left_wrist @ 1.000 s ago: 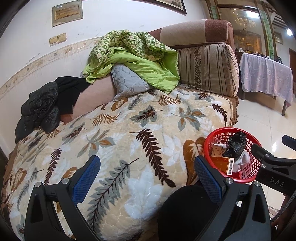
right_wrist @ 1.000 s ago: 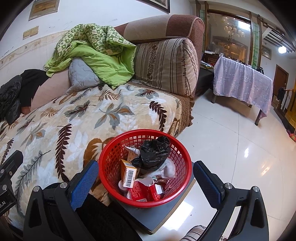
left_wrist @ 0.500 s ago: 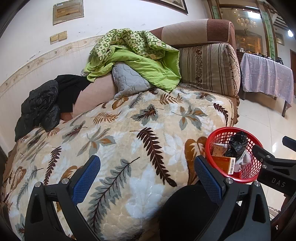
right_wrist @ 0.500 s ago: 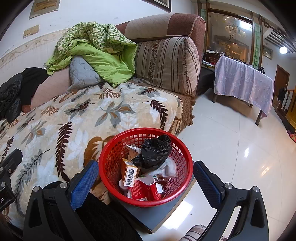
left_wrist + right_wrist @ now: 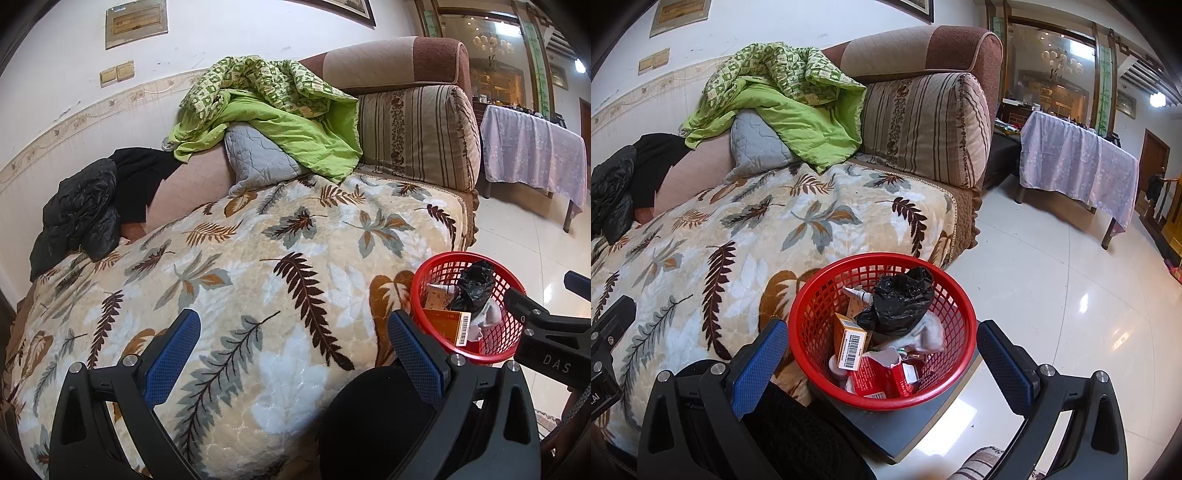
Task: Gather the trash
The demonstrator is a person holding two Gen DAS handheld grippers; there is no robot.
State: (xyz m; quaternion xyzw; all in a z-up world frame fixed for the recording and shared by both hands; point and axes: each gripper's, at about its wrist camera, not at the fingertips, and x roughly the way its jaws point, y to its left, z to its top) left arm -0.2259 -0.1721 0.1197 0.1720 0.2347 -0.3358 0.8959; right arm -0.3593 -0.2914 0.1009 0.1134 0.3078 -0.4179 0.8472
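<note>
A red mesh basket (image 5: pixel 812 314) (image 5: pixel 513 328) stands on a dark square stool (image 5: pixel 897 428) beside the sofa. Inside lie a crumpled black plastic bag (image 5: pixel 897 299) (image 5: pixel 474 286), an orange carton with a barcode (image 5: pixel 849 341) (image 5: pixel 448 323), red packets (image 5: pixel 882 376), a small white tube (image 5: pixel 857 293) and a grey-white wad (image 5: pixel 929 330). My right gripper (image 5: pixel 881 354) is open, its blue pads on either side of the basket's near rim. My left gripper (image 5: pixel 293 349) is open and empty over the leaf-patterned blanket (image 5: pixel 240 280).
A green quilt (image 5: pixel 273 114), a grey pillow (image 5: pixel 258 160) and a black jacket (image 5: pixel 79 210) lie at the sofa's back. A striped bolster (image 5: pixel 923 125) forms the sofa's end. A table under a lilac cloth (image 5: pixel 1078 162) stands across the glossy tiled floor (image 5: pixel 1052 295).
Both views have drifted slightly; the basket and its contents stay where they were. Both grippers remain open.
</note>
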